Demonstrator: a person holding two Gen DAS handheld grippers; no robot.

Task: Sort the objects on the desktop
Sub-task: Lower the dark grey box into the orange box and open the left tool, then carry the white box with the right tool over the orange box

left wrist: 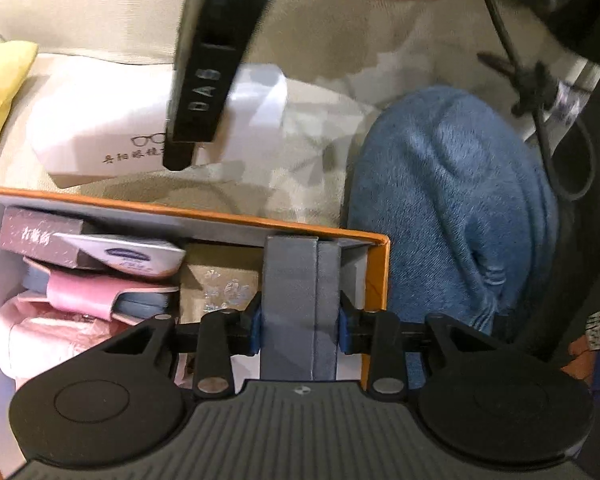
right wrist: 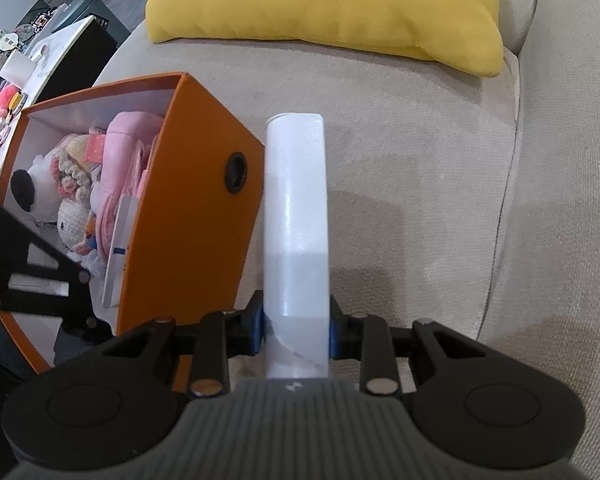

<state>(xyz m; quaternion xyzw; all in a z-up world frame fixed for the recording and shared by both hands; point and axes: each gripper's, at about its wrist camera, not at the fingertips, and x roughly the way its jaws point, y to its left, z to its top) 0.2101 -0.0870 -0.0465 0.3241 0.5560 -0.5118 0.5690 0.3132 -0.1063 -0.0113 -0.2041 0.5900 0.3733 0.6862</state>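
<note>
My left gripper (left wrist: 300,328) is shut on an upright grey box (left wrist: 292,280), blue pads pressing its two sides. It hangs inside the right corner of the orange storage box (left wrist: 220,216). My right gripper (right wrist: 298,330) is shut on a long white box (right wrist: 296,208) that rests on the beige sofa beside the orange storage box's outer wall (right wrist: 192,208). In the left wrist view the same white box (left wrist: 100,128), printed with a glasses logo, lies beyond the orange rim under the right gripper's black body (left wrist: 204,92).
The orange box holds a mauve carton (left wrist: 40,236), a white oval case (left wrist: 136,258), pink pouches (left wrist: 84,292) and plush toys (right wrist: 60,184). A yellow cushion (right wrist: 328,4) lies at the sofa back. A person's blue-jeaned knee (left wrist: 452,208) is right of the box.
</note>
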